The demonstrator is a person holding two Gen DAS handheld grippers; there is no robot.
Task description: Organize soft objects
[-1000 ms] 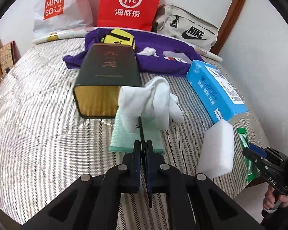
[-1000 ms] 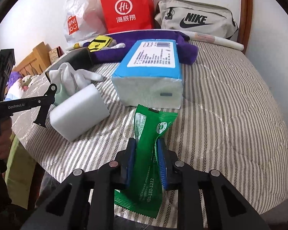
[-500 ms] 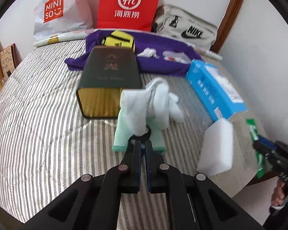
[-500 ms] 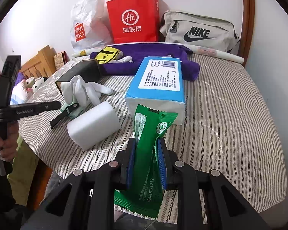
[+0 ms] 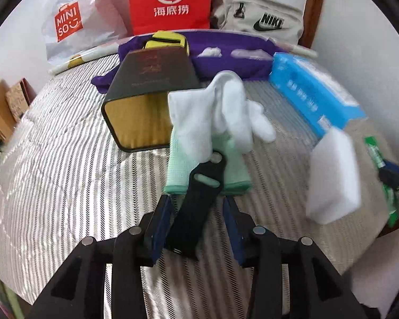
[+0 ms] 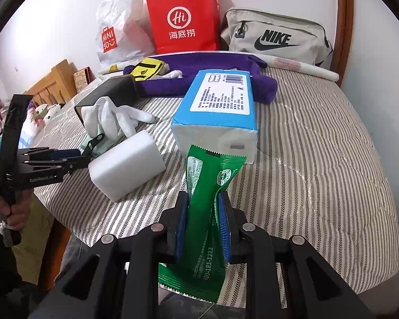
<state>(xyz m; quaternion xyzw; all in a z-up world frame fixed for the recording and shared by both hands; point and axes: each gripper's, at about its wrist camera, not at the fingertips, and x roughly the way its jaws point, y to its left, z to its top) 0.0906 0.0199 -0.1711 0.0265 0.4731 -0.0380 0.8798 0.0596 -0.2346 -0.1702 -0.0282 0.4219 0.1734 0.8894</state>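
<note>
My left gripper (image 5: 198,206) is open over the striped bed, with a black clip (image 5: 196,199) lying loose between its fingers. Just beyond it lie a mint green cloth (image 5: 178,164) and white gloves (image 5: 220,111) on top. A white foam block (image 5: 335,178) stands to the right. My right gripper (image 6: 202,220) is shut on a green packet (image 6: 207,212), held above the bed's near edge. The left gripper (image 6: 74,158) shows in the right wrist view beside the foam block (image 6: 125,164).
A dark box with a gold inside (image 5: 146,93) lies behind the gloves. A blue tissue pack (image 6: 218,111) sits mid-bed. A purple towel (image 6: 204,79), a red bag (image 6: 183,18), a Miniso bag (image 6: 117,26) and a Nike pouch (image 6: 276,37) line the back.
My left gripper has opened and the black clip it held now lies loose between the fingers. The right gripper still holds the green packet, slightly raised.
</note>
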